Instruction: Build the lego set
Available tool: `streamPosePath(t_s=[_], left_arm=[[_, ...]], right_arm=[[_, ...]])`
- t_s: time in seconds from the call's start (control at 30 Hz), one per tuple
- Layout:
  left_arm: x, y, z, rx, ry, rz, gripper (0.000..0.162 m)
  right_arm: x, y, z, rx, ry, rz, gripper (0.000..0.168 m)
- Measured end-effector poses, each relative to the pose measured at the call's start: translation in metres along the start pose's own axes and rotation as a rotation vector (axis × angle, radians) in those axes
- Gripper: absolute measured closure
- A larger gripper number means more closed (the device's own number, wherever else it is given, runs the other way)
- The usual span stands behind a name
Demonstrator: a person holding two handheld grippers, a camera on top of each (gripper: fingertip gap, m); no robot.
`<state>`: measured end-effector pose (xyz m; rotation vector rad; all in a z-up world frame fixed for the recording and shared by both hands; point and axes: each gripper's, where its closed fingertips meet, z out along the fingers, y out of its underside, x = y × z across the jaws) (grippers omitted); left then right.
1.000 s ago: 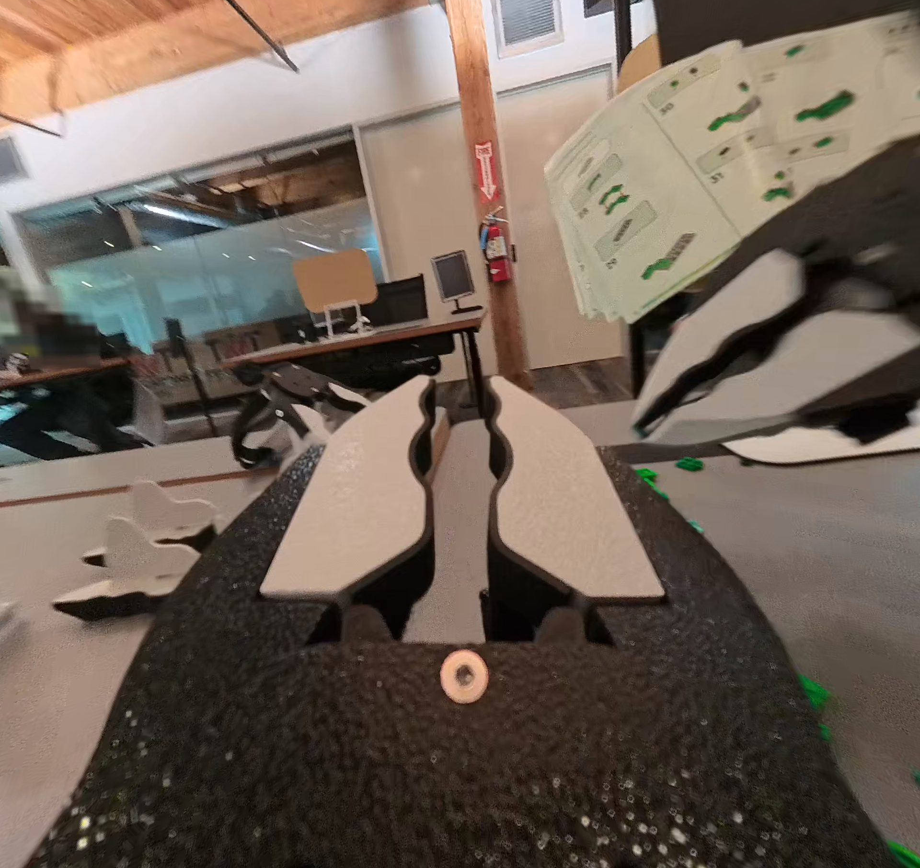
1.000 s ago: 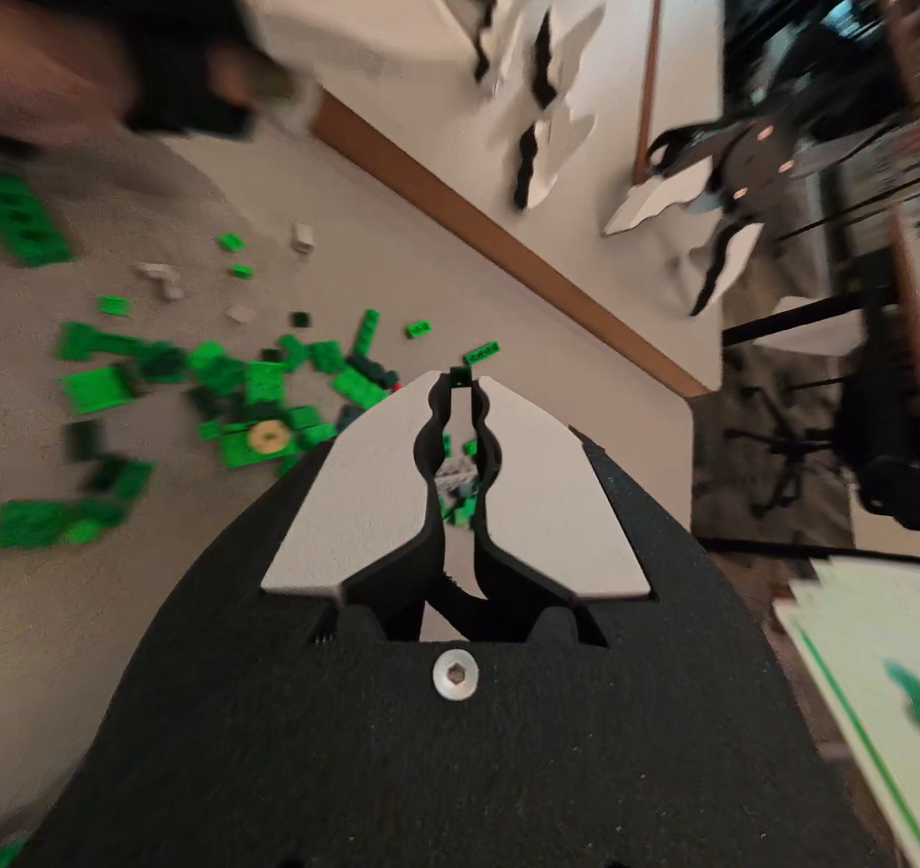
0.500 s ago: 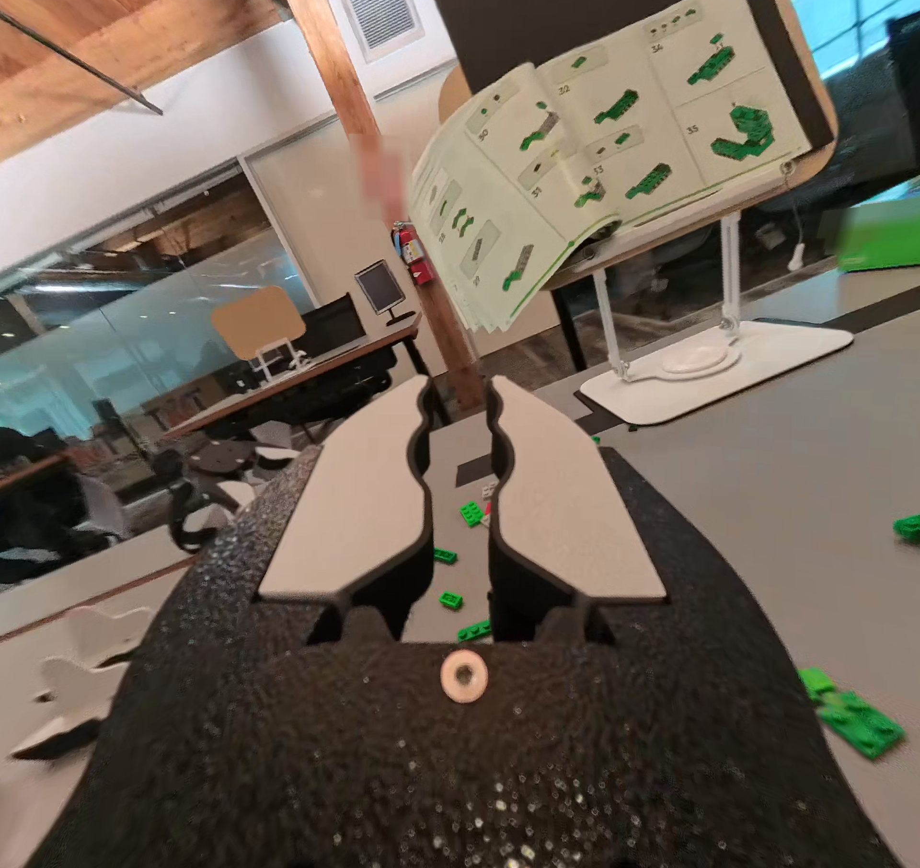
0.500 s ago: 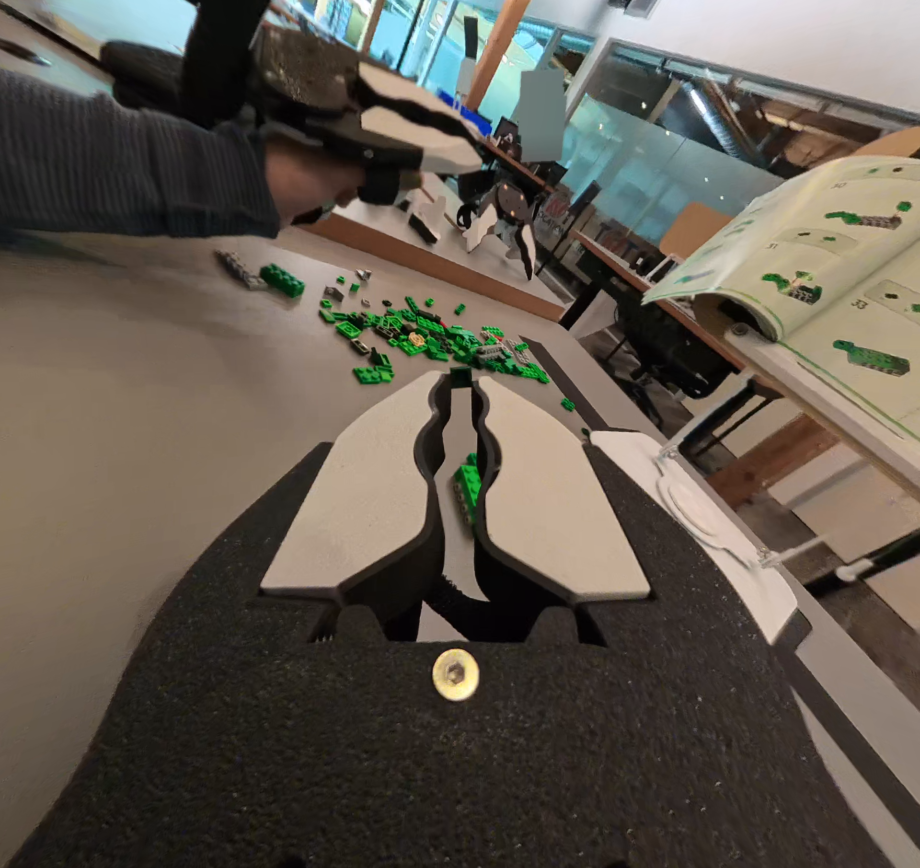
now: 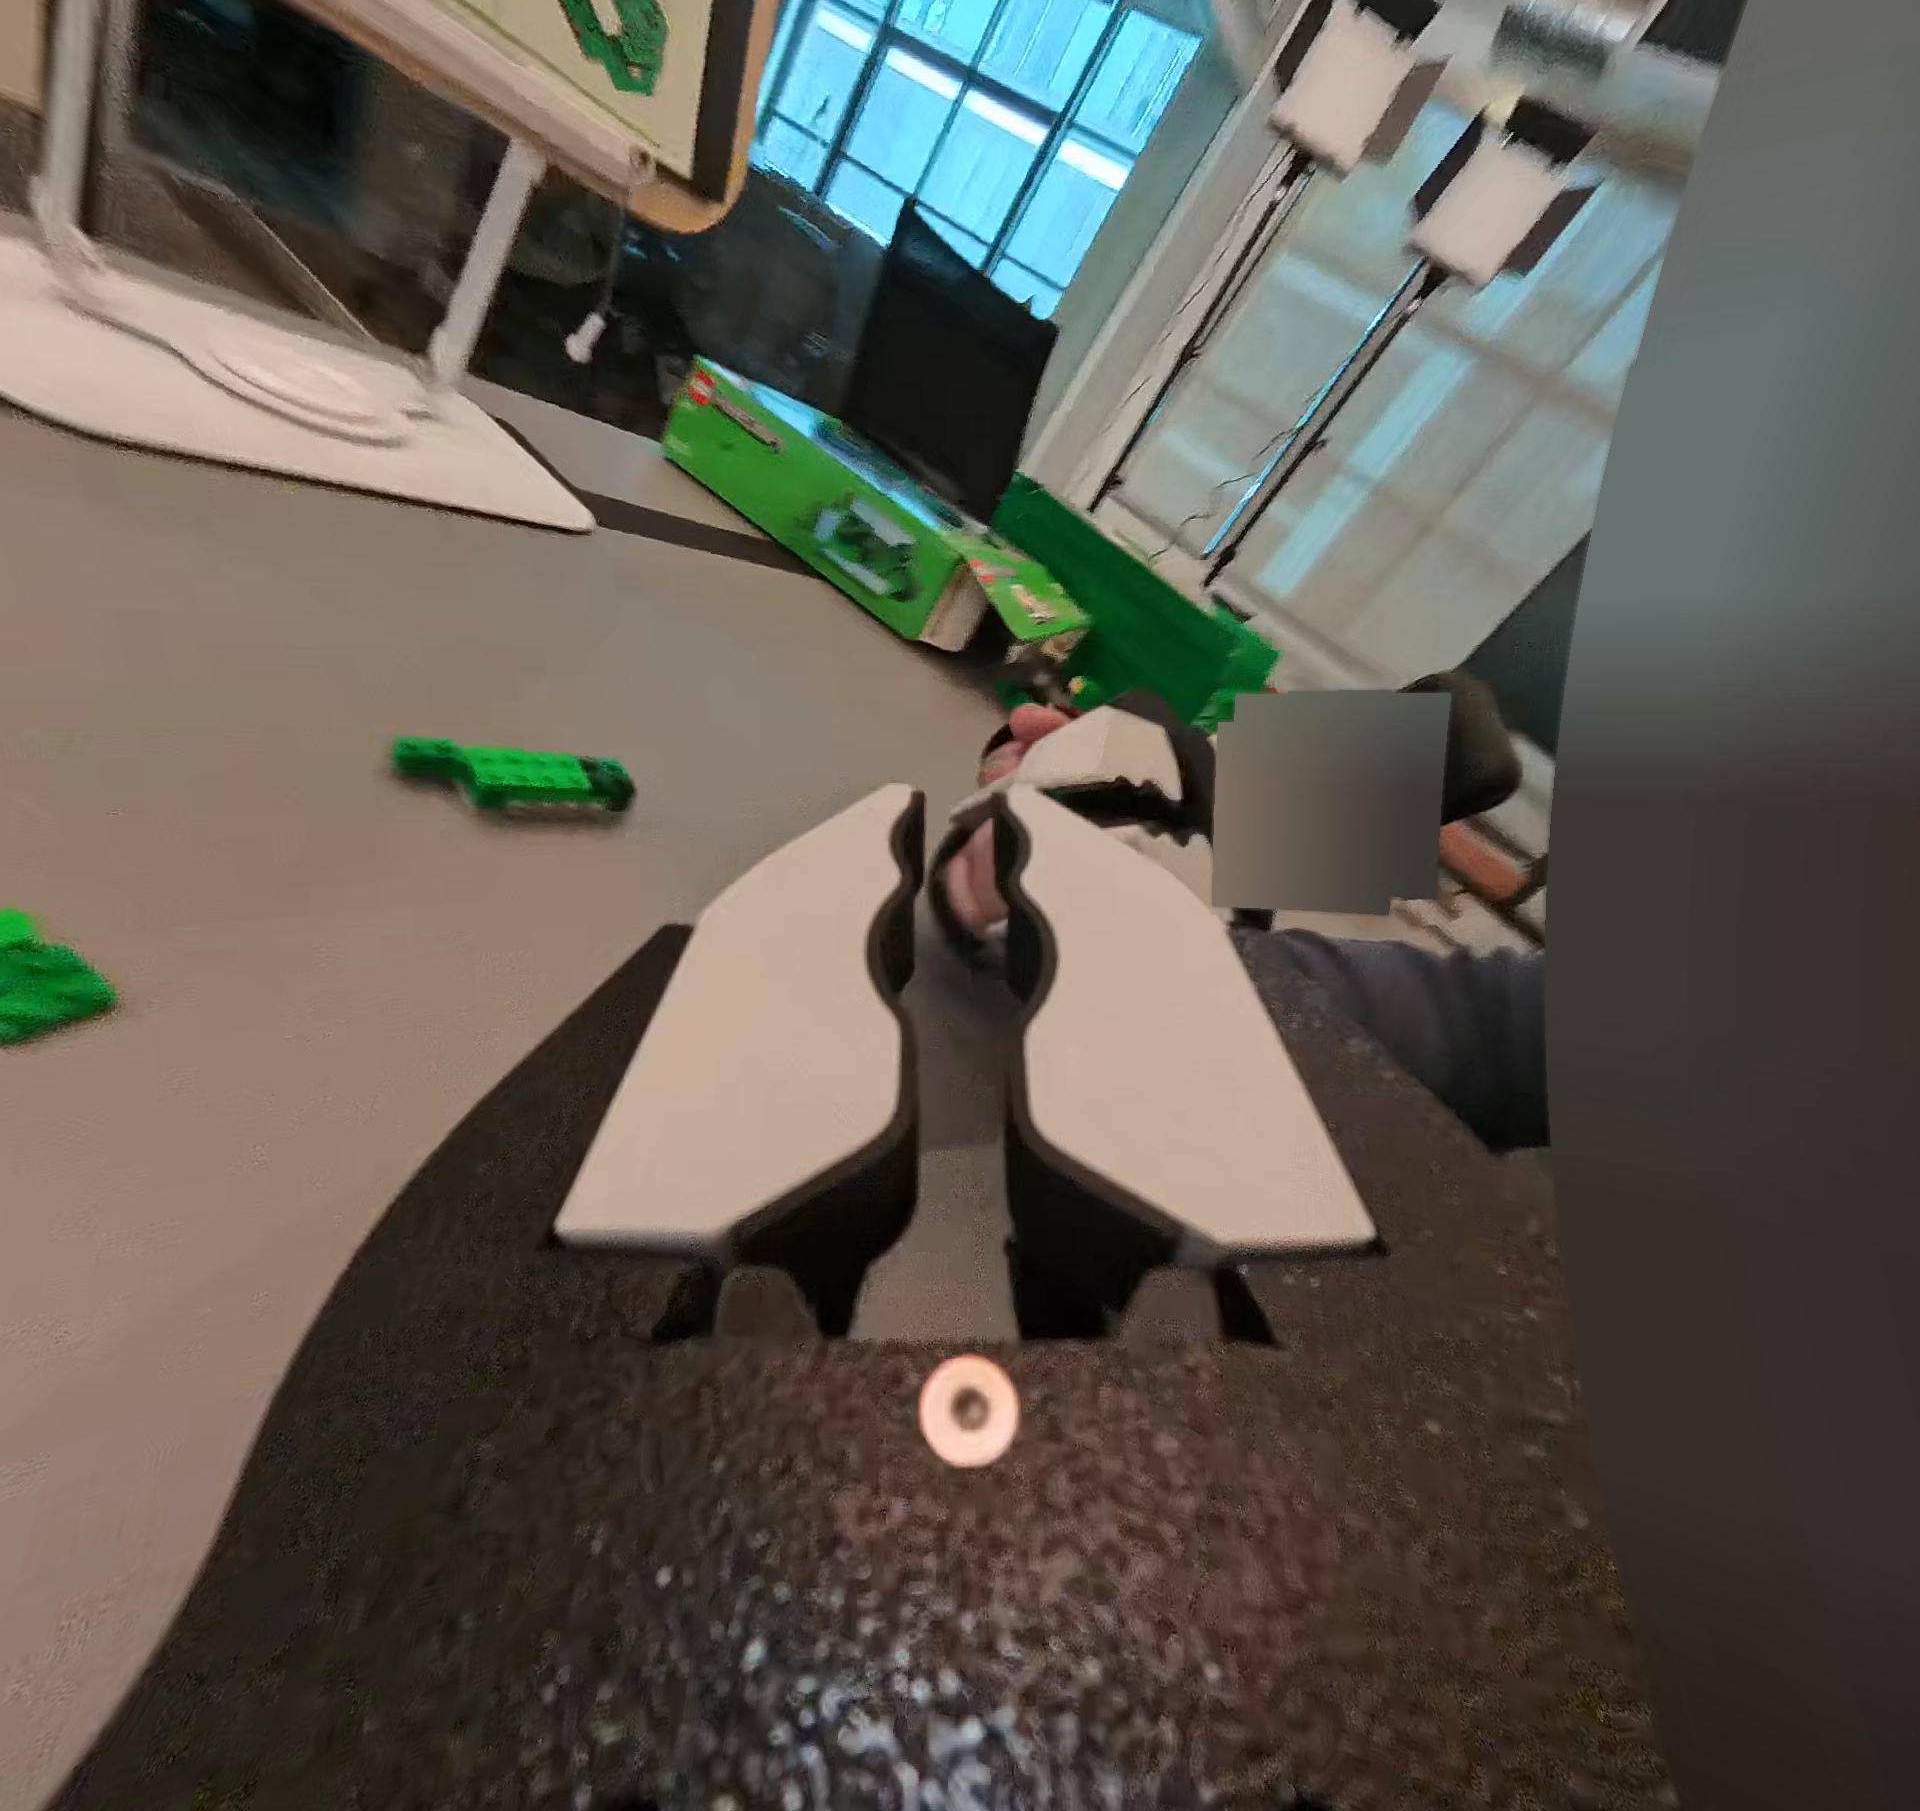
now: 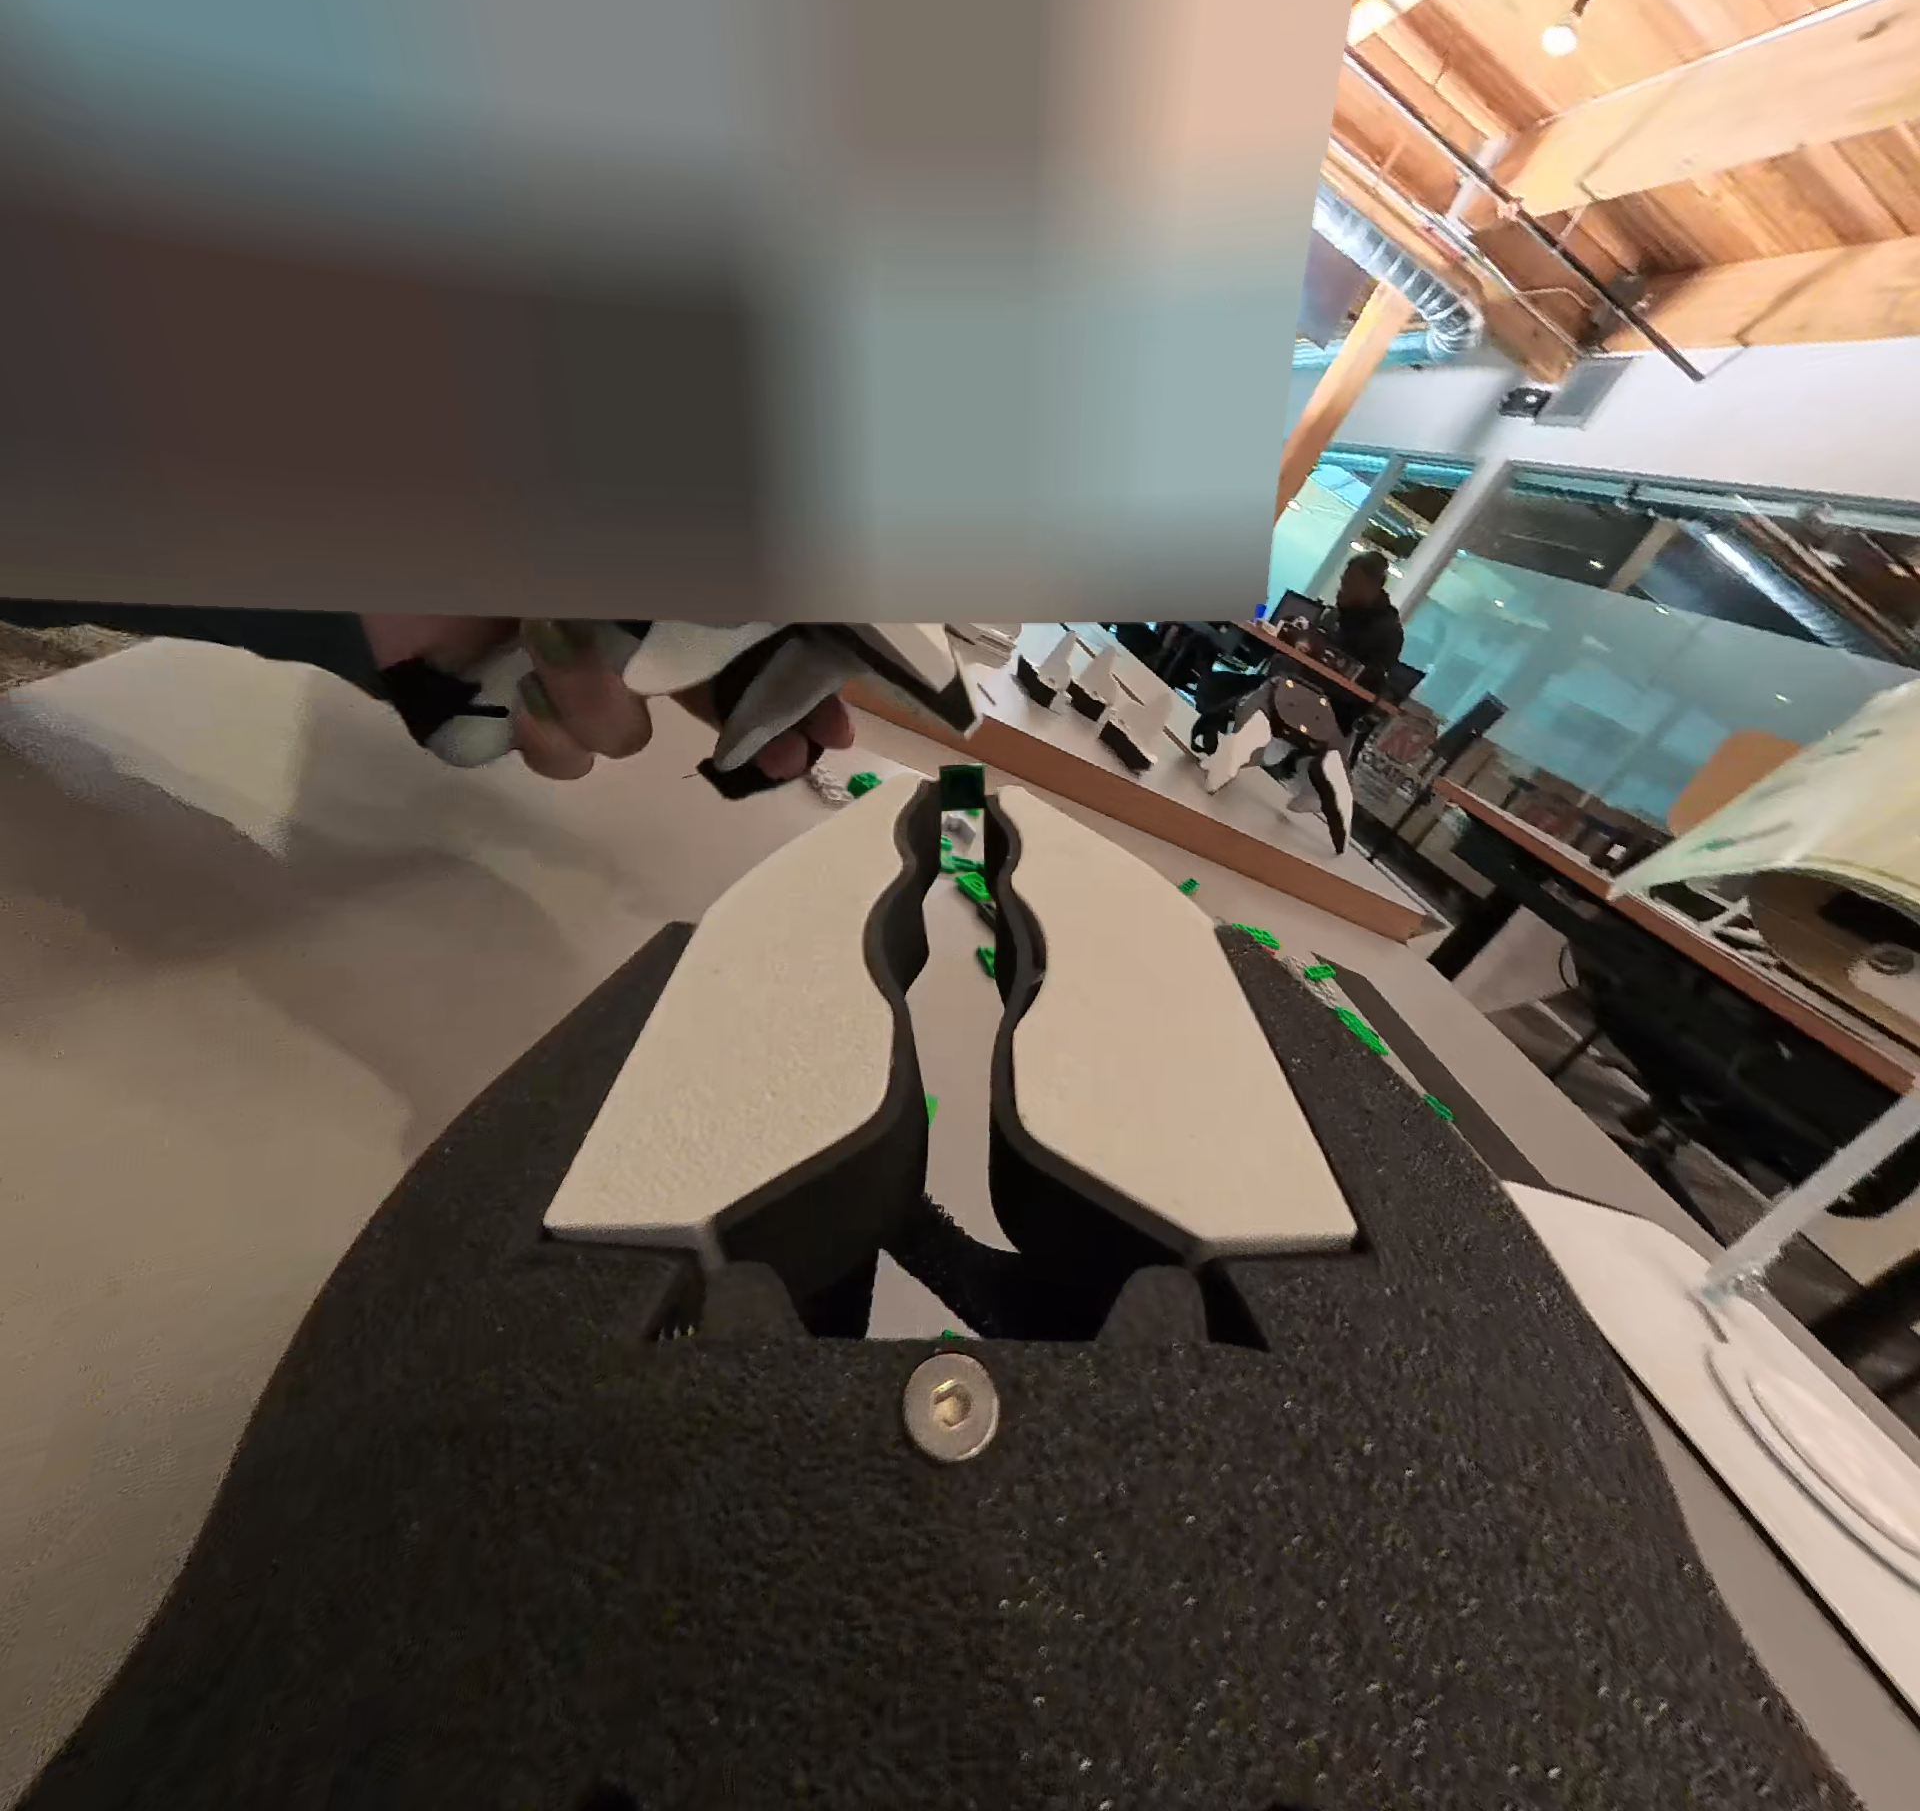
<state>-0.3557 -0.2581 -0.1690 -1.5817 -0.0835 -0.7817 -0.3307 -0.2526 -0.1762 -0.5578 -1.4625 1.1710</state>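
Observation:
My right gripper (image 6: 961,793) is shut on a small dark green Lego piece (image 6: 961,787) pinched at its fingertips, held above the grey table (image 6: 208,1034). Loose green pieces (image 6: 971,883) lie on the table beyond it. My left gripper (image 5: 958,800) is empty, its fingers a narrow gap apart, and it points toward the right gripper (image 5: 1091,774) held in a hand. A partly built green assembly (image 5: 514,774) lies flat on the table to the left of it. The left gripper also shows in the right wrist view (image 6: 790,691), held in a hand.
The instruction booklet (image 5: 582,5) rests on a white stand (image 5: 260,390) at the back left. A green Lego box (image 5: 831,525) lies at the table's far edge. More green pieces (image 5: 42,977) lie at the left. The stand's base (image 6: 1818,1398) is at my right. The grippers are tip to tip, or close to it. The partly built green assembly (image 5: 514,774) is about equally far from each gripper, around 15 cm.
Both grippers have swung round: the left from the booklet and stand toward the right gripper and box, the right to level over the table. The right still pinches the dark green piece.

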Motion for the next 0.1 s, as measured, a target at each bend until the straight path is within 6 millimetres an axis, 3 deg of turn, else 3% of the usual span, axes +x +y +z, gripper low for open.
streamPosePath(t_s=[0.1], left_arm=[[-0.002,0.016,0.0,-0.086,0.051,-0.164,0.135]], right_arm=[[-0.007,-0.003,0.001,0.014,-0.032,-0.02,0.161]])
